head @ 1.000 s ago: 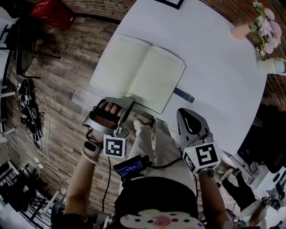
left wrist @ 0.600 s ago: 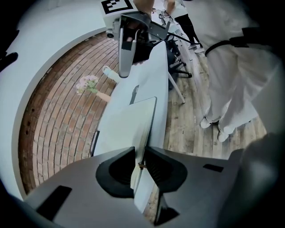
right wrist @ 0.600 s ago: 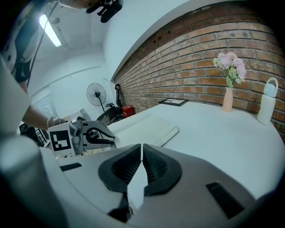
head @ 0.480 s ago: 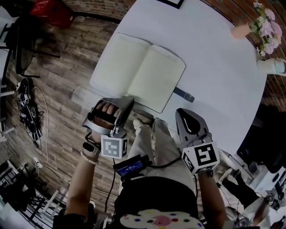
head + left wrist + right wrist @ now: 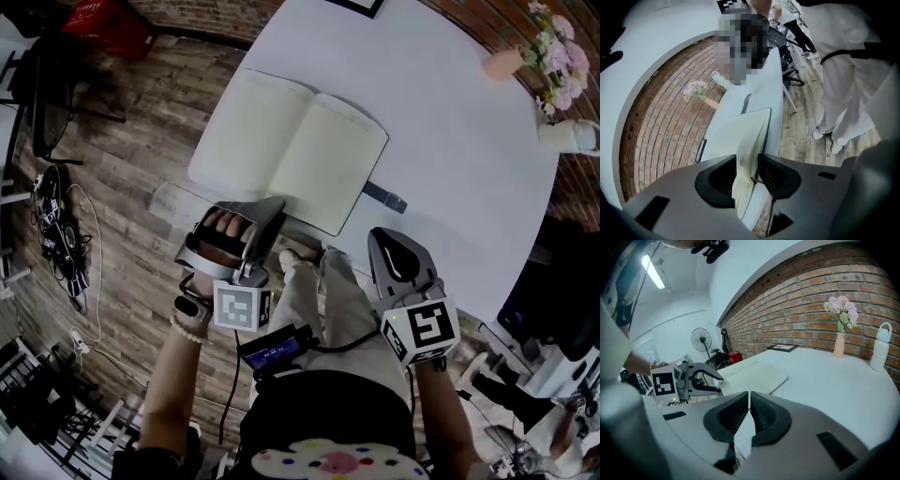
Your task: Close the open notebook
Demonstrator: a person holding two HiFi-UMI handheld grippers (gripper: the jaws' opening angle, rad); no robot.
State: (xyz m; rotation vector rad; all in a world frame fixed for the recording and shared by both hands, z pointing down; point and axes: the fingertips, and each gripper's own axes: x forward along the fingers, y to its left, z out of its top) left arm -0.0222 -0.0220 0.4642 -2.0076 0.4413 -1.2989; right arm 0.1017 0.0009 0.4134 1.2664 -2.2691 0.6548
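An open notebook with blank cream pages and a dark cover (image 5: 286, 150) lies flat on the round white counter (image 5: 450, 141), at the rim closest to the person. The left tongs (image 5: 747, 157) sit at the notebook's near edge, about where the spine ends. Their jaws are apart, having just been opening, and the edge of the cream pages runs up between them; whether the pads touch the paper cannot be told. The right tongs (image 5: 749, 393) hover to the right of the notebook, off its near right corner, pointing down toward the counter. Their jaws are pressed together with nothing between them. A short dark strip (image 5: 385, 198) lies on the counter just beside the notebook's right near corner; what it is cannot be made out. Well beyond the notebook to the right, by the brick wall, stand a peach vase (image 5: 506, 62) of pink flowers (image 5: 561, 58) and a white bottle with a handle (image 5: 568, 138). At the counter's rim farthest from the notebook lies a black picture frame (image 5: 357, 6). Left of the notebook a red crate (image 5: 105, 22) sits on the wooden plank floor (image 5: 141, 122).
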